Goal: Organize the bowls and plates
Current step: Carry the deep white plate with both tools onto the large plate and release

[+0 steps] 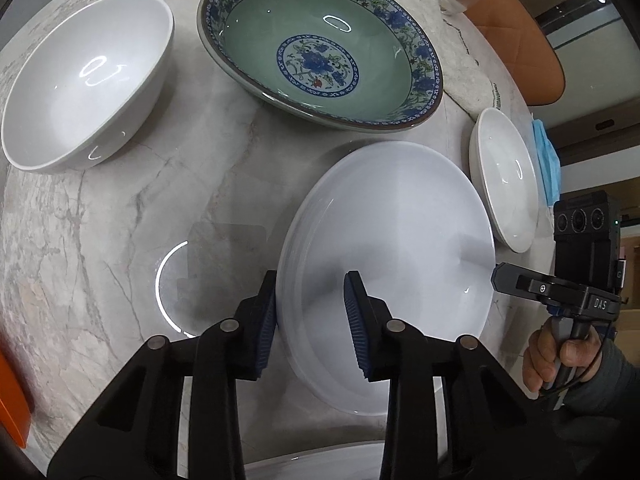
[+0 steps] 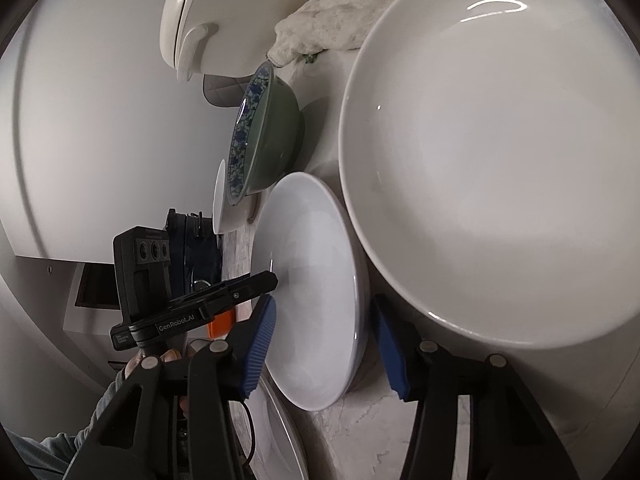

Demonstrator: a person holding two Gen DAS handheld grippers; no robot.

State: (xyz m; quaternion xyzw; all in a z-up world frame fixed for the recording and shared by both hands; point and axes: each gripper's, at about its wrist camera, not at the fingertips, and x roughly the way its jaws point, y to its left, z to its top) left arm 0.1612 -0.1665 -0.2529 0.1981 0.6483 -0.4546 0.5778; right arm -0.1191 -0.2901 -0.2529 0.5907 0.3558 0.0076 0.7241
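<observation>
A white plate (image 1: 400,260) lies on the marble table (image 1: 120,240). My left gripper (image 1: 311,276) grips its left rim: one blue pad sits against the outer edge, the other rests on the inner slope. My right gripper (image 2: 324,300) straddles the opposite rim of the plate (image 2: 312,280). Its inner pad lies over the plate and its outer pad stands clear of the edge. A white bowl (image 1: 88,84), a blue-and-green patterned bowl (image 1: 320,48) and a small white dish (image 1: 504,176) stand around the plate. Another white plate (image 1: 320,460) lies at the near edge.
A person's hand (image 1: 552,356) holds the right gripper's handle. A blue face mask (image 1: 546,160) and a white cloth (image 1: 460,72) lie at the table's right side. An orange chair (image 1: 520,32) stands beyond. A cream lidded pot (image 2: 224,12) sits past the patterned bowl (image 2: 260,132).
</observation>
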